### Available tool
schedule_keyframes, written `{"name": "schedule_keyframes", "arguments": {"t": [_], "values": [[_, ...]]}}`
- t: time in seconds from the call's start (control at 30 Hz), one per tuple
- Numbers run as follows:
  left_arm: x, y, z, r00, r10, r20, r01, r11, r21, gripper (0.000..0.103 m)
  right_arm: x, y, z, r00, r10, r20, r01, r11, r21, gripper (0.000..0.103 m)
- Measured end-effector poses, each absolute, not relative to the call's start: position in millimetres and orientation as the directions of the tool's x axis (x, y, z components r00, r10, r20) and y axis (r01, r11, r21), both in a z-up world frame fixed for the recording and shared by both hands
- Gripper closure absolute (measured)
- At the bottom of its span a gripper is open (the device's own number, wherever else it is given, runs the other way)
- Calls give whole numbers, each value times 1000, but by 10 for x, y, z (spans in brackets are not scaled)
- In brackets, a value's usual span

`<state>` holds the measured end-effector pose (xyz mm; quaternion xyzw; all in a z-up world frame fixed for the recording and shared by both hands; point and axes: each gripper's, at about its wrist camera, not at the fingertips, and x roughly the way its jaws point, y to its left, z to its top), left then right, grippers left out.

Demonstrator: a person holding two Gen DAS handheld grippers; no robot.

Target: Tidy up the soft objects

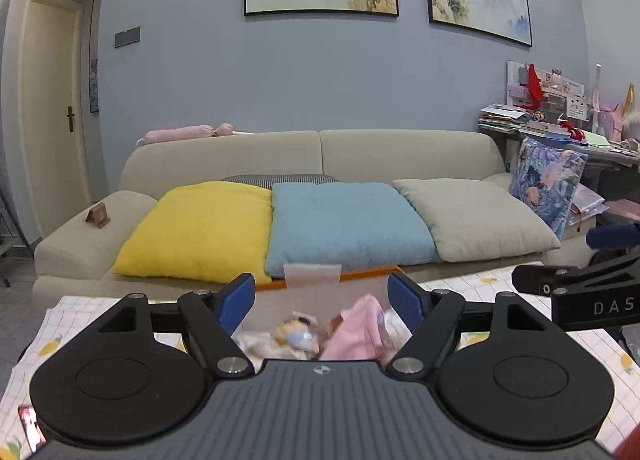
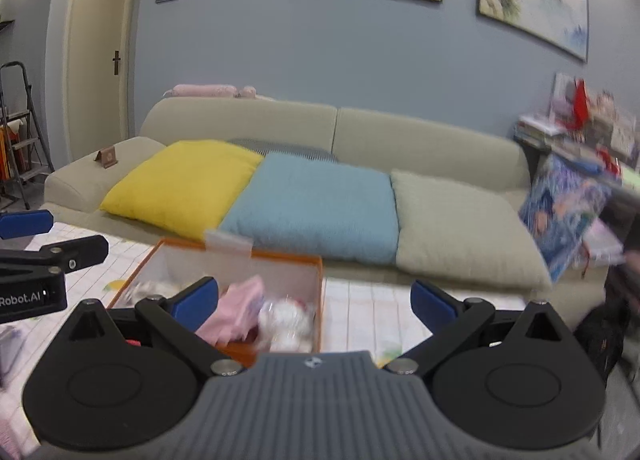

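Both tools spread, empty: left tool [image 1: 321,294], right tool [image 2: 314,300]; only right view shows ladder [image 2: 18,131].

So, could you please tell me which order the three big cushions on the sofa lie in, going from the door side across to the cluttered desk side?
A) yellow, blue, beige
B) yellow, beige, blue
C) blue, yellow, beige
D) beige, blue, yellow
A: in the left wrist view the yellow cushion lies nearest the door, the blue cushion in the middle, and the beige cushion towards the desk.
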<state>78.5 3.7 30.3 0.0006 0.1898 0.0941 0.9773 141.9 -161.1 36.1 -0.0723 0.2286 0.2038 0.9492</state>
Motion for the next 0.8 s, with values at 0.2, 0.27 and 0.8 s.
{"name": "schedule_keyframes", "arguments": {"t": [0.2,0.27,0.8], "values": [[427,-33,129,882,199,-426,-222,975,-3,10,999,-1793,168,780,346,-522,-378,925,50,3],[321,-39,79,868,192,-458,-225,974,-19,10,864,-1837,101,763,350,-543,-365,927,85,3],[32,-267,-291,745,207,-635,-269,963,-2,10,461,-1934,-271,733,250,-632,-297,954,32,3]]}}
